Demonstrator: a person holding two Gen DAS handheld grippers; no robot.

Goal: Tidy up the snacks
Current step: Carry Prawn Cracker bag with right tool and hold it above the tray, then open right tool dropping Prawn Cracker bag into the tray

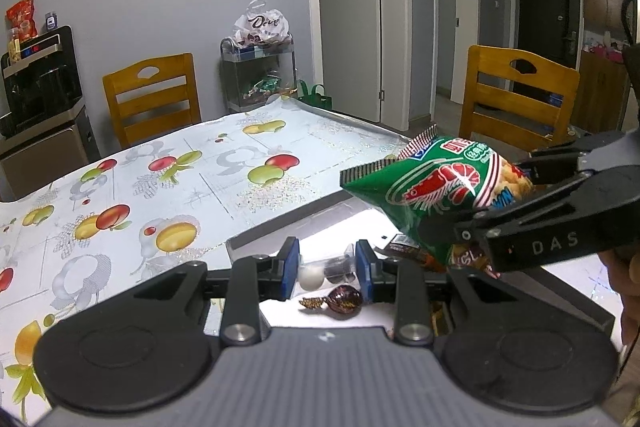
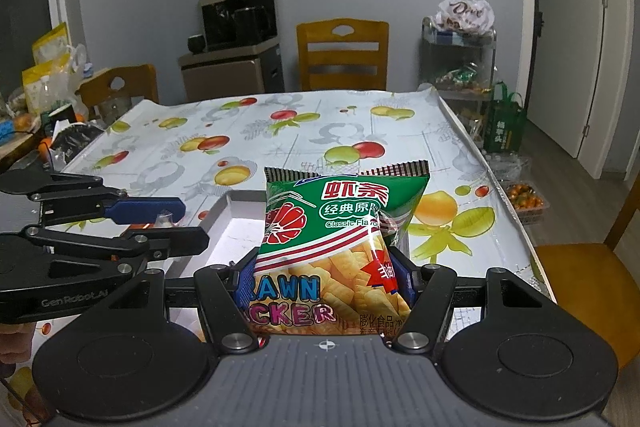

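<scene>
Over the fruit-print table, right claw tilts downward clamping prawn crackers; left claw pinches a clear packet.

green prawn cracker bag, upright, clamped above white tray, wrapped candy inside

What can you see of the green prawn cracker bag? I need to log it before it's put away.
The prawn cracker bag is a glossy, puffed plastic pouch: green top with a red prawn drawing, red-and-white stripes, a picture of yellow crackers below, serrated sealed top edge. It looks unopened. The right gripper is shut on its lower half, holding it roughly upright, off the table, over the white tray. In the left wrist view it hangs tilted above other wrapped snacks.
</scene>
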